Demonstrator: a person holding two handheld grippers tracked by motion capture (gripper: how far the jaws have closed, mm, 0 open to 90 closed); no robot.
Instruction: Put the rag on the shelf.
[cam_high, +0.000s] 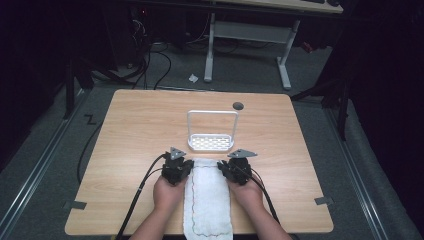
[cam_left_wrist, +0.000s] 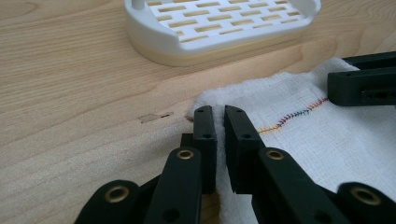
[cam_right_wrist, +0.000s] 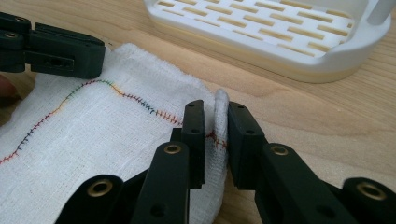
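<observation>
Light wooden table (cam_high: 135, 125) bearing a white slotted rack (cam_high: 210, 142) with an upright frame near the middle, a white stitched cloth (cam_high: 207, 200) just in front, a dark disc (cam_high: 238, 106) behind.

Both forearms enter bottom centre; left gripper (cam_high: 181, 161) and right gripper (cam_high: 235, 162) side by side, jaws nearly closed, pinching cloth (cam_high: 207, 200) edges.

table (cam_high: 140, 130) | far desk (cam_high: 280, 30) | floor cables (cam_high: 150, 65) | paper scrap (cam_high: 193, 78)
</observation>
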